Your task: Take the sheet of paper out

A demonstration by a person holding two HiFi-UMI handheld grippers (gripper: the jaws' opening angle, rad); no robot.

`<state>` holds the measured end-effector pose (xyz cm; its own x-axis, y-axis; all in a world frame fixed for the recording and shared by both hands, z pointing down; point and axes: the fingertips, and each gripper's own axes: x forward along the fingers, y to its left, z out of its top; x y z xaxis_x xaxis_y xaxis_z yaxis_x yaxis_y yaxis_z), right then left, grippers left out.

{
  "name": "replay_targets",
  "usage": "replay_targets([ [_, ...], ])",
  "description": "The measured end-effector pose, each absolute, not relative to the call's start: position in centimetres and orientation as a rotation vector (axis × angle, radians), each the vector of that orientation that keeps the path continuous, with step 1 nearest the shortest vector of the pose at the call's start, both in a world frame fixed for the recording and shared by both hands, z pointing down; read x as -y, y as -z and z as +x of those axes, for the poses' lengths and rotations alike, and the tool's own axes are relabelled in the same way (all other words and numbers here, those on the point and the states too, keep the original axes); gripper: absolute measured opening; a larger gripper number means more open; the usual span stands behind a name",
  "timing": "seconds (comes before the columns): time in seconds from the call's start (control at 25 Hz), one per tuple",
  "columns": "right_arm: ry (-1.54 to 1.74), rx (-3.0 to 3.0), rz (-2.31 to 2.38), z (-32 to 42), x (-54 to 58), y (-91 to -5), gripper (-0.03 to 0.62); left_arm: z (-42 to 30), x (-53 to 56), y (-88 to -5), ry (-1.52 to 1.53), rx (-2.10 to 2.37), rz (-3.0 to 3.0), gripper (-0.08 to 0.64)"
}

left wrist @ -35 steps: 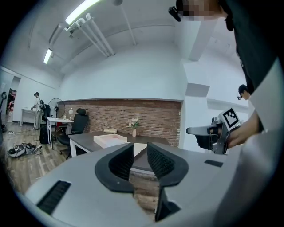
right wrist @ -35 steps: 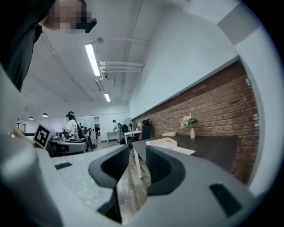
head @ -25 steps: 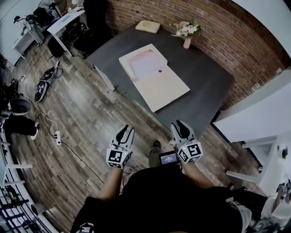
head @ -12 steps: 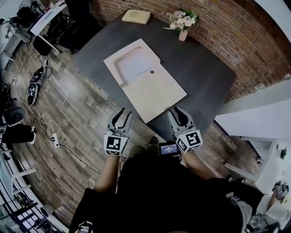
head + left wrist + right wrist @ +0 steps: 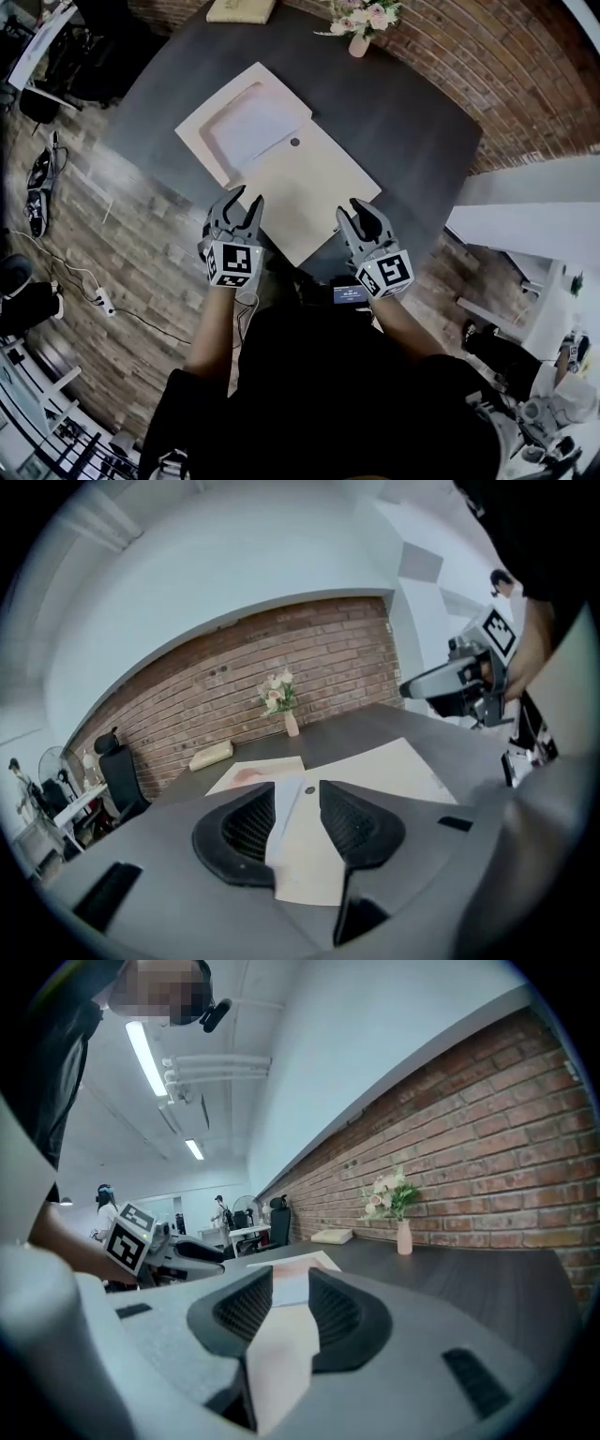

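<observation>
Both empty, our left tool (image 5: pixel 246 197), jaws just opening, and right tool (image 5: pixel 354 208) gape near the folder (image 5: pixel 314 187); the sheet of paper (image 5: pixel 248 124) lies in its far half, so we should pinch one corner lightly

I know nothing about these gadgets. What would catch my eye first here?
A beige folder lies open on the dark table, a white sheet in its far half. At its near end hover the left claw, whose jaws have just been opening, and the right claw, both empty. A flower vase stands at the far edge.
</observation>
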<state>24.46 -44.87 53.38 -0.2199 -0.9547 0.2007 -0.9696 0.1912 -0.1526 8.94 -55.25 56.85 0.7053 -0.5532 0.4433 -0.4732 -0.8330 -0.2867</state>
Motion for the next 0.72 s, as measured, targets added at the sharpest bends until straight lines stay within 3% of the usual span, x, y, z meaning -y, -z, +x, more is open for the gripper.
replay_targets([
  [0.72, -0.547, 2.094, 2.118, 29.0, 53.6, -57.7, 0.121, 14.5, 66.2, -70.3, 1.359, -0.364, -2.385, 0.176],
])
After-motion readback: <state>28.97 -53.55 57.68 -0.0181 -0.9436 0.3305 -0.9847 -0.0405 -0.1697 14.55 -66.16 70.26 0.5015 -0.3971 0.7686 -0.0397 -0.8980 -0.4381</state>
